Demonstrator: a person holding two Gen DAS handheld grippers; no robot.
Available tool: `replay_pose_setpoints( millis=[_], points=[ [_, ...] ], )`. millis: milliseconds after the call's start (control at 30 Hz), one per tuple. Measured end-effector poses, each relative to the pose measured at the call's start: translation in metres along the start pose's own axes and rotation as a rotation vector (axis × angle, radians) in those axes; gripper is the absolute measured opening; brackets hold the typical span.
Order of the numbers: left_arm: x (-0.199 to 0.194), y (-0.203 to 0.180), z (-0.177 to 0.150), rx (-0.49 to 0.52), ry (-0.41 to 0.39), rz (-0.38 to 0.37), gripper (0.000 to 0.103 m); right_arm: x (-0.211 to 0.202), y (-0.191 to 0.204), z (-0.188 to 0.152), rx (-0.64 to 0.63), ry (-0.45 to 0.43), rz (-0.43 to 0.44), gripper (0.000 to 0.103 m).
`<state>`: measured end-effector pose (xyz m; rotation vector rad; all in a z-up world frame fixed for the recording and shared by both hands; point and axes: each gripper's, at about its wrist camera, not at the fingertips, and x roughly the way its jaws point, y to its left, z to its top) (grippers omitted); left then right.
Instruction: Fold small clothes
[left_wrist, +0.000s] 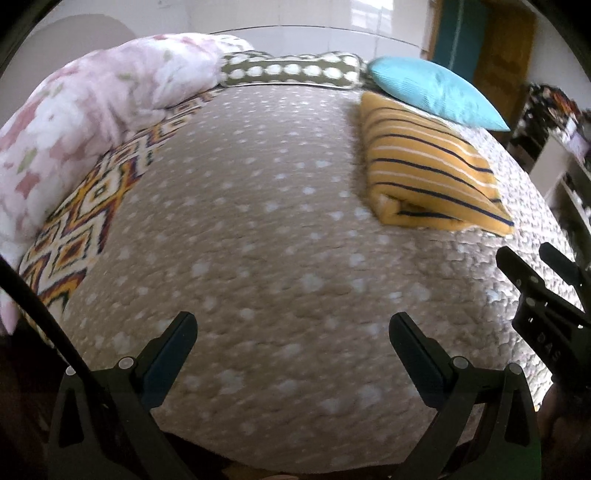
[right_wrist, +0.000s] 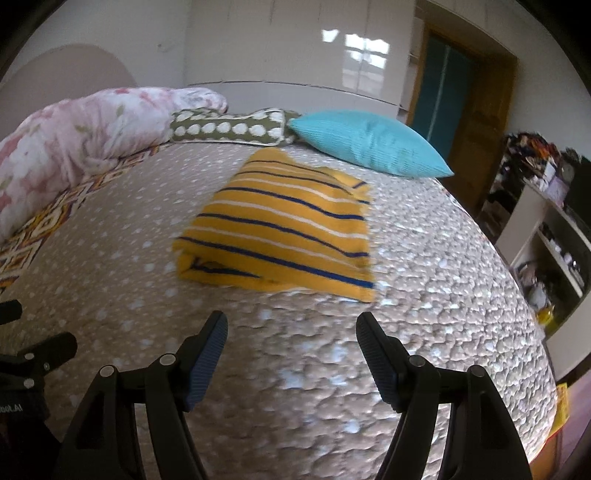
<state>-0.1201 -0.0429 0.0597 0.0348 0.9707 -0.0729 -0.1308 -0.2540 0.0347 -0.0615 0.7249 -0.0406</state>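
Note:
A yellow garment with dark blue and white stripes (right_wrist: 280, 225) lies folded into a thick rectangle on the bed, its folded edge facing me. In the left wrist view the same garment (left_wrist: 424, 166) sits at the upper right. My right gripper (right_wrist: 291, 325) hovers open a short way in front of the garment, nothing between its fingers. My left gripper (left_wrist: 293, 325) is open over bare bedspread, well to the left of the garment. The right gripper (left_wrist: 535, 266) also shows at the right edge of the left wrist view.
The beige dotted bedspread (right_wrist: 129, 258) covers the bed. A turquoise pillow (right_wrist: 369, 146) and a green dotted cushion (right_wrist: 229, 127) lie behind the garment. A pink floral duvet (left_wrist: 92, 110) is bunched at the left over a patterned sheet (left_wrist: 81, 229). Cluttered shelves (right_wrist: 546, 229) stand at the right.

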Motion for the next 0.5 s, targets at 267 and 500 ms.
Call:
replay_pose_setpoints(
  millis=[267, 500],
  points=[
    [0.013, -0.066, 0.023, 0.101, 0.034, -0.085, 0.103, 0.012, -0.053, -0.002, 0.102, -0.005, -0.021, 0.077],
    [0.031, -0.104, 0.032, 0.137, 0.072, -0.124, 0.100, 0.019, -0.086, 0.001, 0.136, 0.014, -0.024, 0.078]
  ],
)
